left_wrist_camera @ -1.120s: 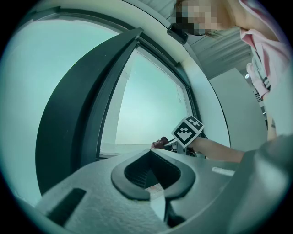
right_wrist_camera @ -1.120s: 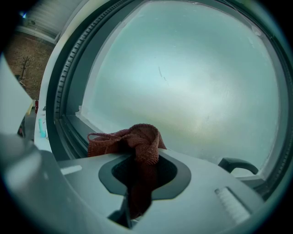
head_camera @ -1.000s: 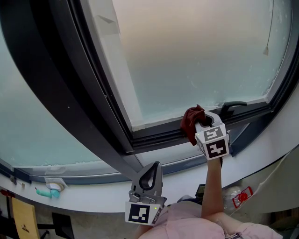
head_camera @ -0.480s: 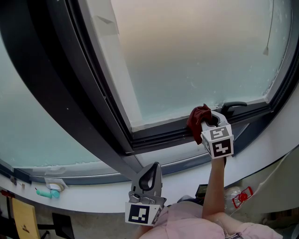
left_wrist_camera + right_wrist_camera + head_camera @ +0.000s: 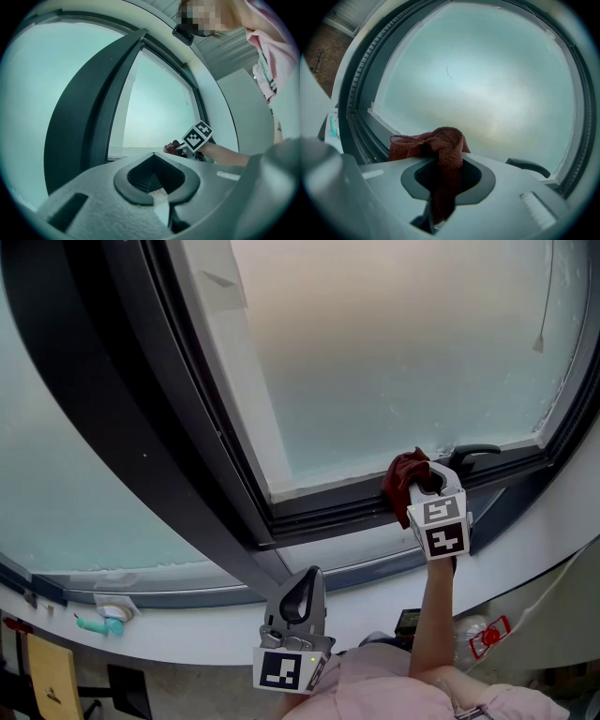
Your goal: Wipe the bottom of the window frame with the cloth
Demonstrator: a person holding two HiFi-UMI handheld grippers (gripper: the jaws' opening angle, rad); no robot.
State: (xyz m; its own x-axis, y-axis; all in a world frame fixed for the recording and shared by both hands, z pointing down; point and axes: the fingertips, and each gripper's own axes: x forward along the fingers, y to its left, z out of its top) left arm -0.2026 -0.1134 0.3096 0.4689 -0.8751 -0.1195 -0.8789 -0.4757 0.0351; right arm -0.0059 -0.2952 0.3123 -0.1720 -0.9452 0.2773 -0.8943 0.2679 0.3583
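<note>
A dark red cloth (image 5: 405,476) is bunched against the bottom rail of the dark window frame (image 5: 328,507), right of centre in the head view. My right gripper (image 5: 422,486) is shut on the cloth and presses it onto the rail. The right gripper view shows the cloth (image 5: 440,147) pinched between the jaws, frosted glass behind it. My left gripper (image 5: 298,601) hangs low in front of the person, away from the window, jaws closed with nothing held. In the left gripper view the cloth (image 5: 172,147) and the right gripper's marker cube (image 5: 197,135) show far off.
A black window handle (image 5: 469,456) lies on the frame just right of the cloth, also seen as the handle (image 5: 529,166). A thick dark mullion (image 5: 141,427) runs diagonally at left. A white sill (image 5: 187,629) curves below, with a teal object (image 5: 94,622) on it.
My right gripper has slid the cloth to the right along the bottom rail, closer to the window handle. The left gripper has stayed put.
</note>
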